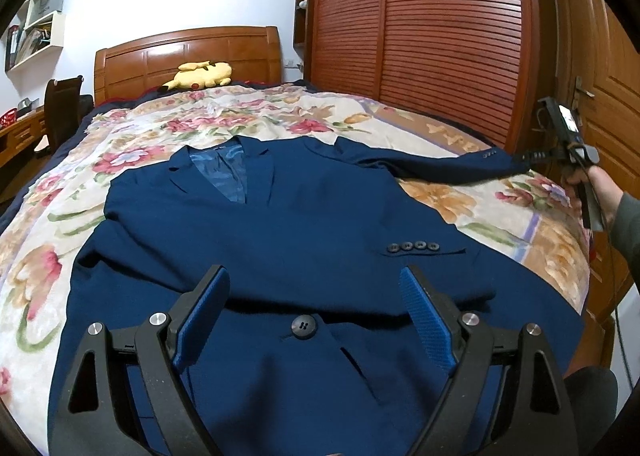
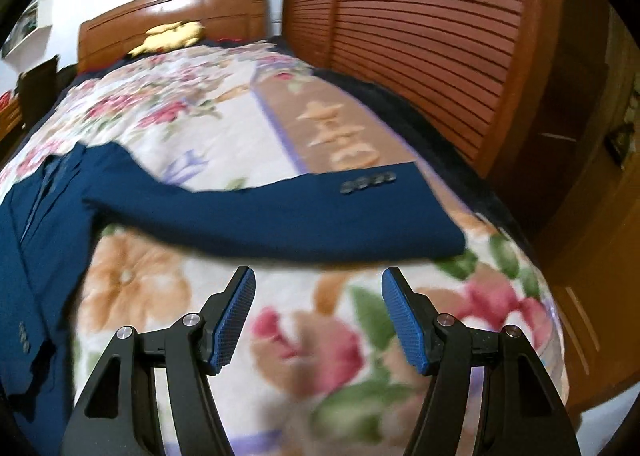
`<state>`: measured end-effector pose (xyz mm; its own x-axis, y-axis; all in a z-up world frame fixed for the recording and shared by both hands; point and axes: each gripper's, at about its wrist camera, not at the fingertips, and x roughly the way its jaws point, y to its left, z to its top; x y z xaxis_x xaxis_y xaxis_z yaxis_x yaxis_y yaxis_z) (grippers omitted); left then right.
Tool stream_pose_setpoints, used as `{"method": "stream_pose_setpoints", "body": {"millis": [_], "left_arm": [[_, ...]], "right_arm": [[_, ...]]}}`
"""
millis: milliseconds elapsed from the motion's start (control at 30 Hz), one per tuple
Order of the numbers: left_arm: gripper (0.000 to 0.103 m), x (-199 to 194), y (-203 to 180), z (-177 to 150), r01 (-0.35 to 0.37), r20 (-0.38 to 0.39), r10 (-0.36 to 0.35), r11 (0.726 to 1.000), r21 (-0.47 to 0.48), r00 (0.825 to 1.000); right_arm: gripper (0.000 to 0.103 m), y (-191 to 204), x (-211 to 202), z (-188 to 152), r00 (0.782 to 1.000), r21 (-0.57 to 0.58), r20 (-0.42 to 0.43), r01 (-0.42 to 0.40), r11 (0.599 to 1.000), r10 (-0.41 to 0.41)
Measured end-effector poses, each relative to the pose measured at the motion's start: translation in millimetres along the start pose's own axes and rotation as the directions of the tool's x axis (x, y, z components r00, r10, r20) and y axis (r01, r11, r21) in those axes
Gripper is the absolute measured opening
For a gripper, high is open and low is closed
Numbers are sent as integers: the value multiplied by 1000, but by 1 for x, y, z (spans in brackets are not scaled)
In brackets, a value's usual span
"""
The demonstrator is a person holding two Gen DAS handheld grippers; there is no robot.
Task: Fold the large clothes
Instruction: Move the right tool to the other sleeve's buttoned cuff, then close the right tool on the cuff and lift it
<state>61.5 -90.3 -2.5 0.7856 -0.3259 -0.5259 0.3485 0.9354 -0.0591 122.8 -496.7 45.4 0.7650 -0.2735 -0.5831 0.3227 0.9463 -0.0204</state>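
Observation:
A navy blue suit jacket [image 1: 280,223] lies front up on the floral bedspread, collar toward the headboard. One sleeve is folded across its front; the other sleeve [image 2: 280,211] stretches out to the right, its cuff buttons [image 2: 368,181] near the bed's right side. My left gripper [image 1: 314,284] is open, just above the jacket's lower front near a large button [image 1: 304,326]. My right gripper [image 2: 318,288] is open and empty over the bedspread, just short of the outstretched sleeve's cuff. It also shows in the left wrist view [image 1: 524,159] at that cuff's end.
The bed [image 1: 240,115] has a wooden headboard [image 1: 188,55] with a yellow plush toy [image 1: 200,75] by it. A slatted wooden wardrobe [image 1: 420,15] and a door [image 1: 600,95] stand along the right. A chair and desk [image 1: 60,107] are at the left.

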Motion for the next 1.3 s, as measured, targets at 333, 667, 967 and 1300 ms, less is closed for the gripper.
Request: {"method": "stream_pose_setpoints", "body": {"millis": [333, 667, 967, 1300], "left_arm": [[87, 8, -3, -4, -5, -34, 5, 1000, 16, 999], [87, 13, -5, -5, -3, -51, 5, 1000, 26, 999], [87, 15, -4, -5, -3, -58, 4, 1000, 19, 998], [87, 14, 0, -4, 7, -55, -7, 1000, 3, 998]], "right_arm": [[68, -30, 54, 15, 998, 120, -64, 25, 992, -17], [68, -46, 89, 21, 996, 187, -91, 37, 982, -20], [25, -26, 104, 22, 990, 103, -132, 56, 993, -42], [4, 8, 30, 47, 993, -29, 60, 102, 994, -100]]}}
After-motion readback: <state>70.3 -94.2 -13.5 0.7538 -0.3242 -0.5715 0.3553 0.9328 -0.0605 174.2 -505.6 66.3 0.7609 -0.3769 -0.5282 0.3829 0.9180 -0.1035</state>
